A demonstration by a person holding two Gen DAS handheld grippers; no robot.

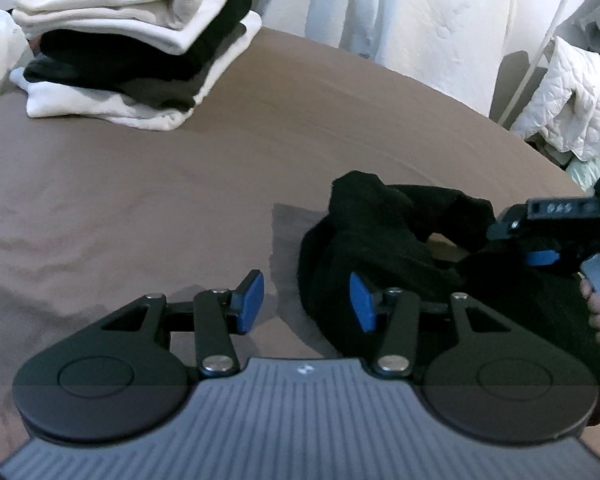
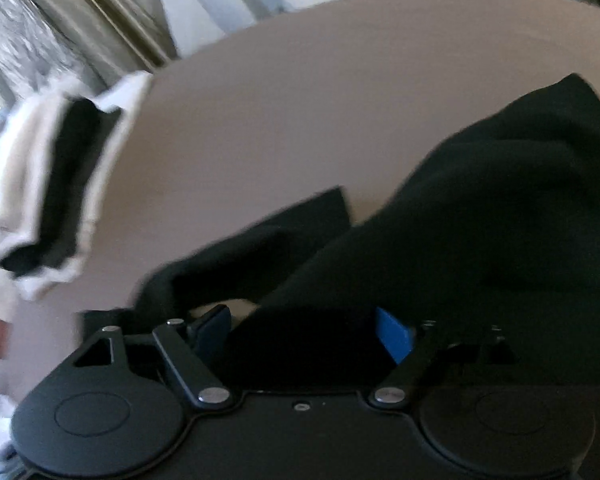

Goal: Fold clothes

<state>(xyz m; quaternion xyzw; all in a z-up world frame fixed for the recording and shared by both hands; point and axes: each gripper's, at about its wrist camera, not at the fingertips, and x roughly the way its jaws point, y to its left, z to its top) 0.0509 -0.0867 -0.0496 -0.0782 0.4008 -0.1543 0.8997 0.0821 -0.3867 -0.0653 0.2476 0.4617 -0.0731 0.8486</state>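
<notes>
Judging the black garment [image 1: 384, 240] soft, light and floppy, I'd pinch a hem at 3 o'clock; my left hand-held gripper [image 1: 306, 300] gapes empty, the right hand-held gripper [image 2: 304, 332] wide, fabric loose between.

A brown-sheeted bed [image 1: 140, 200] fills the room beside a white clothes rack [image 1: 548, 36] and pale curtains [image 2: 40, 40].

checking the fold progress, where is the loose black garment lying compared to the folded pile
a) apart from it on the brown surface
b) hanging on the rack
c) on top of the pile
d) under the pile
a: the black garment lies crumpled on the brown surface, with bare cover between it and the folded pile of white and black clothes.
</notes>
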